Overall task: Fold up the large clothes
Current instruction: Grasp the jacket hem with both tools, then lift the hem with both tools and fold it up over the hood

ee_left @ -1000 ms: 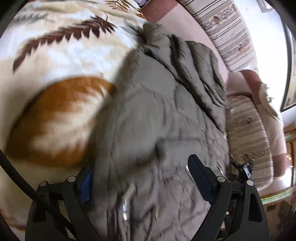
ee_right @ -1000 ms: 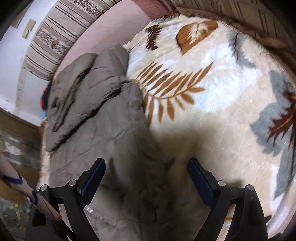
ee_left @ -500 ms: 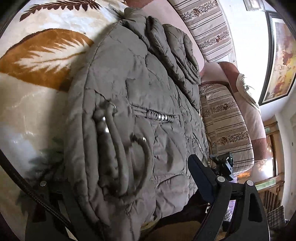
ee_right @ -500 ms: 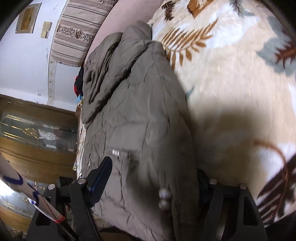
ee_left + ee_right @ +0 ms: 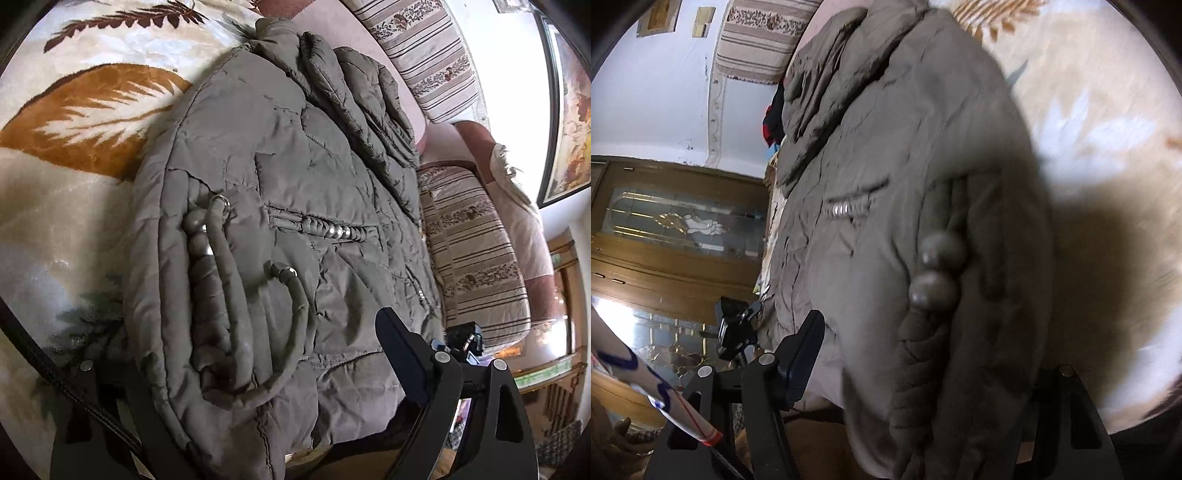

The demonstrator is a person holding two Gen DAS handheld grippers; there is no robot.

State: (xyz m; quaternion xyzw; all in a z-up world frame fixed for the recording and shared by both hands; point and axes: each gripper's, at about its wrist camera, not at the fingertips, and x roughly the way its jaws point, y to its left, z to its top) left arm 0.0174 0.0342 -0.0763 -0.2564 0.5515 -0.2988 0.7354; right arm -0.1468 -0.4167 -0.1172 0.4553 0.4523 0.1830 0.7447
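Left wrist view — your left gripper [image 5: 258,373] spread wide, jacket [image 5: 280,206] hem draped between fingers, blanket [image 5: 74,122] at 10 o'clock. Right gripper [image 5: 923,369] likewise agape around hem; right finger hidden — grip unclear. Cushion [image 5: 476,254] at 3 o'clock.

blanket [image 5: 85,122] – cream, leaf print | striped cushions [image 5: 476,266] (sofa back) | framed picture [image 5: 569,110] | glazed wooden door [image 5: 676,221], possibly a cabinet

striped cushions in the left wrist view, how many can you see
2: one striped cushion at the top, behind the jacket; a second striped cushion at the right, beside the jacket's edge. The jacket may hide others.
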